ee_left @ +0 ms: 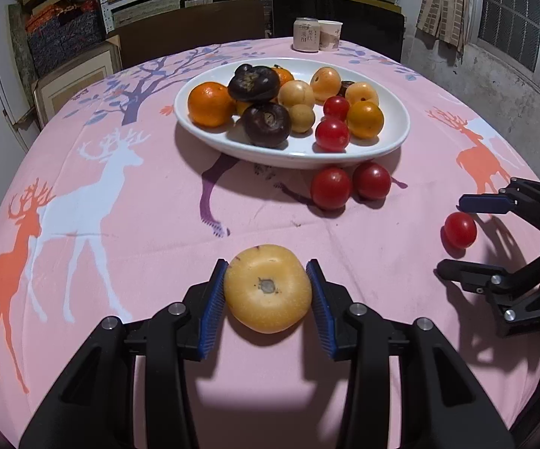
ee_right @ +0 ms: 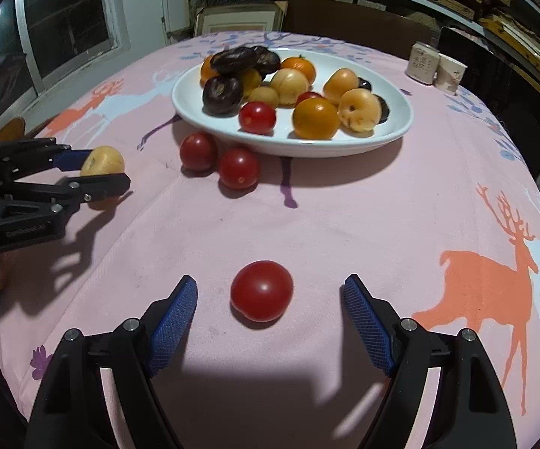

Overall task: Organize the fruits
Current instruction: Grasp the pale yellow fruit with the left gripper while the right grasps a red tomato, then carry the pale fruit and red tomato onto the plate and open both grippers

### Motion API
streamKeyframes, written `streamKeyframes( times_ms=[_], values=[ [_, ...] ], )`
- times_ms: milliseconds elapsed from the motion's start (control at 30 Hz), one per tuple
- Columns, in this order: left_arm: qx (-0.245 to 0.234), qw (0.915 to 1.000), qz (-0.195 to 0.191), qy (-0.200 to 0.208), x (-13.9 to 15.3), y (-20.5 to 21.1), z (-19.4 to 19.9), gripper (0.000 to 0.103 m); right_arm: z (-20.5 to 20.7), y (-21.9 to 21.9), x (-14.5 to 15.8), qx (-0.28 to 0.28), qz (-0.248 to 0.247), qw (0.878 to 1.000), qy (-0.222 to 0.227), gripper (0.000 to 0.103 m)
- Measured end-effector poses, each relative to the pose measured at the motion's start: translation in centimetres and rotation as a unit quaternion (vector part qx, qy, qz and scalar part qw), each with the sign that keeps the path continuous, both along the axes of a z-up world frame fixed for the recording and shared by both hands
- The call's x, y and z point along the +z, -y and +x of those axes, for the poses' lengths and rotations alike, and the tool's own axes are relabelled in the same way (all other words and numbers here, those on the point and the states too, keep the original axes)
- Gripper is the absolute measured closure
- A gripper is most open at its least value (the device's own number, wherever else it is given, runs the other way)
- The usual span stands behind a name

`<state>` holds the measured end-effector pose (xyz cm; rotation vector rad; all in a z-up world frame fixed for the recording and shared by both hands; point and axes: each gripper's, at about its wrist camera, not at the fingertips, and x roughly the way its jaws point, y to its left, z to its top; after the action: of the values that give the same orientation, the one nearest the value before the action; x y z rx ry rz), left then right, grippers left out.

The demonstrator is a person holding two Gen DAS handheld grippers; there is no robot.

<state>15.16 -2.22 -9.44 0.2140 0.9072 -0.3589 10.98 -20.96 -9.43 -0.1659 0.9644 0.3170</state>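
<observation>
Closest in on the left side: the left gripper has its blue pads pinched on a yellow fruit, stem dimple facing the camera, right at the pink tablecloth. Over to the right, the right gripper is spread wide with a red tomato sitting loose dead centre between the fingers, touching neither. My guess is it just needs to close straight on, the tomato's round so there's no axis to worry about. White plate full of fruit is further back, two more tomatoes just beside its near rim.
</observation>
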Motion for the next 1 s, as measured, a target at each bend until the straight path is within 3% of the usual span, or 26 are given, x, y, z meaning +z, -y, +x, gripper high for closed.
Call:
streamKeyframes(
  times_ms=[33,133,367,533,867,1000],
  values=[
    [0.002,1.0000,0.000,-0.005,-0.1,-0.1,0.0,0.061,-0.1,0.0,0.1,0.003,0.002,1.000,0.000,0.031],
    [0.001,1.0000,0.001,-0.007,-0.2,-0.2,-0.1,0.061,-0.5,-0.1,0.2,0.007,0.010,1.000,-0.003,0.039],
    [-0.005,0.9999,-0.001,-0.014,-0.4,-0.1,0.0,0.061,-0.8,0.3,0.3,-0.008,0.017,1.000,0.003,0.051],
    [-0.006,0.9997,-0.008,-0.023,-0.5,-0.2,0.2,0.061,-1.1,0.3,0.4,-0.006,0.018,1.000,0.009,0.072],
    [-0.007,0.9998,0.007,-0.019,-0.6,0.1,0.2,0.060,-1.2,0.3,0.4,-0.005,0.023,1.000,0.009,0.073],
    [-0.018,0.9995,-0.003,-0.026,-0.7,0.4,0.1,0.049,-1.3,0.5,0.4,-0.007,0.028,1.000,0.009,0.073]
  ],
)
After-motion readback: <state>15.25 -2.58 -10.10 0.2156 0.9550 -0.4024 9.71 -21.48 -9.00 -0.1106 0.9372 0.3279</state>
